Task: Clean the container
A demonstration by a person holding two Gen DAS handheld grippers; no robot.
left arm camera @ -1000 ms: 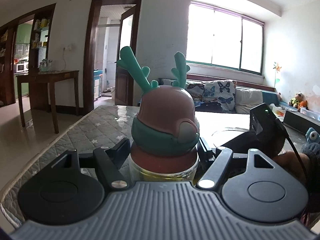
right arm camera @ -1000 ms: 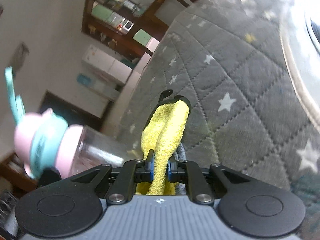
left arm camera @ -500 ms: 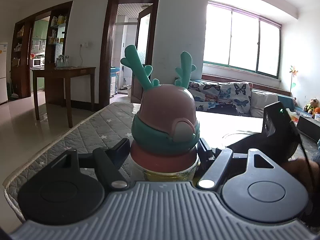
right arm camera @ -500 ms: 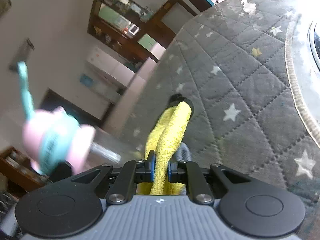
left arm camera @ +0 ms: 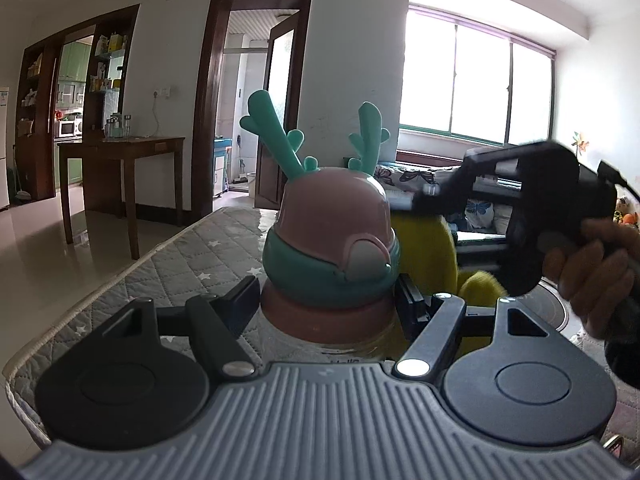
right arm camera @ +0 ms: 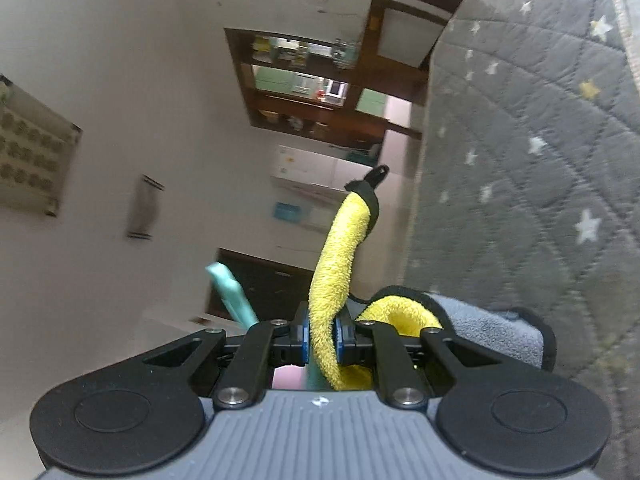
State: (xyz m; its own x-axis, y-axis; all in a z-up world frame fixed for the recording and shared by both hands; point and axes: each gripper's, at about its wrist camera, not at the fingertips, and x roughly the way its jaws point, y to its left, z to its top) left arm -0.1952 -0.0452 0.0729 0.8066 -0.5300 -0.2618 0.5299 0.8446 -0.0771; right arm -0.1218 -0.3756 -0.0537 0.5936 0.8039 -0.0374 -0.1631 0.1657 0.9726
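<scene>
A clear bottle with a pink lid, a teal band and teal antlers stands upright between the fingers of my left gripper, which is shut on its neck. My right gripper, blurred and held by a person's hand, comes in from the right at the height of the lid. It is shut on a yellow cloth that hangs against the lid's right side. In the right wrist view the cloth is pinched between the pads of my right gripper, with one teal antler just to their left.
Under the bottle lies a grey quilted cover with stars. A black round appliance sits on it at the right. Further off are a wooden side table, an open doorway and a sofa with cushions below the window.
The right gripper has risen and rolled, carrying the yellow cloth from low on the right up beside the bottle's lid. The left gripper has kept the bottle still.
</scene>
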